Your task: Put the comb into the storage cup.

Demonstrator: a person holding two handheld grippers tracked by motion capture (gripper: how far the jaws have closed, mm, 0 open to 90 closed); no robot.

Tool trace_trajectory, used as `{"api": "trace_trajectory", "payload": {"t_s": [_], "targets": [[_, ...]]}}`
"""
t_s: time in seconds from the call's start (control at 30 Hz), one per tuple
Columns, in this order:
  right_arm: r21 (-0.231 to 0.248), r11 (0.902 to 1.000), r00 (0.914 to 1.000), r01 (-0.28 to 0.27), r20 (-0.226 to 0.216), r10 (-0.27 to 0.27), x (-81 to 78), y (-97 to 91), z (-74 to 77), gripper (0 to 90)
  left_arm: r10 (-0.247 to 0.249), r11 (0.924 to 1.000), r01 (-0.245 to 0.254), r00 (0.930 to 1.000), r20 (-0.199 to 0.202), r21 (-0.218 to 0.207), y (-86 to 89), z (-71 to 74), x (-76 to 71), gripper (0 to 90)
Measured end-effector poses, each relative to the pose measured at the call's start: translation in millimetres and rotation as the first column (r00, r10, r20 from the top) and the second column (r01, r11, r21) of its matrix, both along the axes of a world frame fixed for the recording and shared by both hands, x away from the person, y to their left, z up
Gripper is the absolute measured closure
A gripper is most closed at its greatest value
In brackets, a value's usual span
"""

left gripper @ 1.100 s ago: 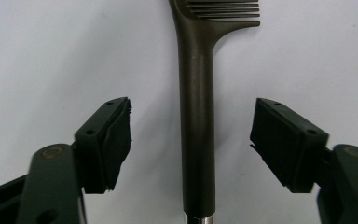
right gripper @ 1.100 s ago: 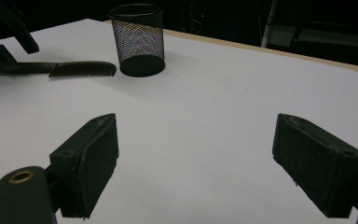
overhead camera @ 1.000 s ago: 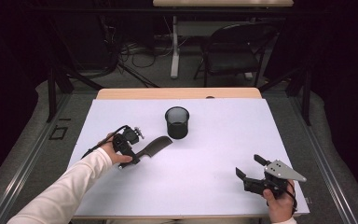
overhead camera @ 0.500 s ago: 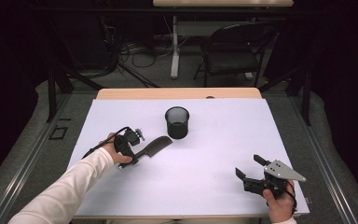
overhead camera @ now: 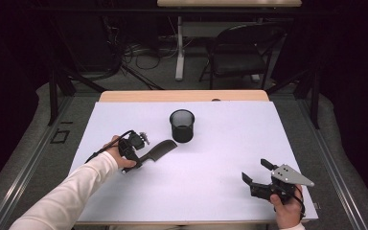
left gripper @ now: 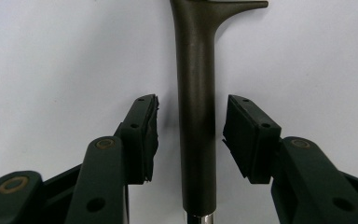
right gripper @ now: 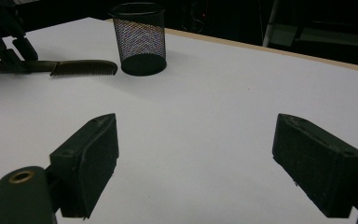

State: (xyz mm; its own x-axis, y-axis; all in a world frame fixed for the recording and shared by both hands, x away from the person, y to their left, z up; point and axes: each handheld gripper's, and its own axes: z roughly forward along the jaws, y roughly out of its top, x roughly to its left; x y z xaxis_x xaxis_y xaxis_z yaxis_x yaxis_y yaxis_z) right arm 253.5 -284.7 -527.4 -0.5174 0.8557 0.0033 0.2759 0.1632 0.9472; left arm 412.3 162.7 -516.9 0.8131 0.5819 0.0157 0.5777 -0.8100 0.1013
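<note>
Item: comb (overhead camera: 157,150), flat on desk (overhead camera: 220,158) beside mesh cup (overhead camera: 181,125). Left hand-held gripper (left gripper: 192,135) jaws just closing, narrow around handle, not yet gripping. Right hand-held gripper (right gripper: 193,163) wide, empty. Lift pending.

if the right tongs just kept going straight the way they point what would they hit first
Probably nothing soon: ahead of the right tongs lies bare white table. The mesh cup and comb sit off to the left of that line, though depth is hard to judge.
</note>
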Motion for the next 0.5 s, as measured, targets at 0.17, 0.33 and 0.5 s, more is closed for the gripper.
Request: {"api": "trace_trajectory", "payload": {"t_s": [0.17,0.33,0.5], "targets": [[0.000,1.0000,1.0000,0.000,-0.003,0.000,0.0,0.1,0.0,14.3,0.006,1.0000,-0.006,1.0000,-0.001,-0.004,-0.4,-0.8,0.2,57.1],[0.000,1.0000,1.0000,-0.001,0.000,0.001,0.1,0.0,-0.1,14.3,-0.001,1.0000,0.001,1.0000,-0.006,0.000,-1.4,-1.9,0.5,58.7],[-0.001,1.0000,1.0000,-0.002,0.000,0.002,0.1,0.2,-0.1,14.3,-0.007,0.9999,0.007,0.9999,-0.015,0.016,-3.2,-2.8,0.8,60.8]]}}
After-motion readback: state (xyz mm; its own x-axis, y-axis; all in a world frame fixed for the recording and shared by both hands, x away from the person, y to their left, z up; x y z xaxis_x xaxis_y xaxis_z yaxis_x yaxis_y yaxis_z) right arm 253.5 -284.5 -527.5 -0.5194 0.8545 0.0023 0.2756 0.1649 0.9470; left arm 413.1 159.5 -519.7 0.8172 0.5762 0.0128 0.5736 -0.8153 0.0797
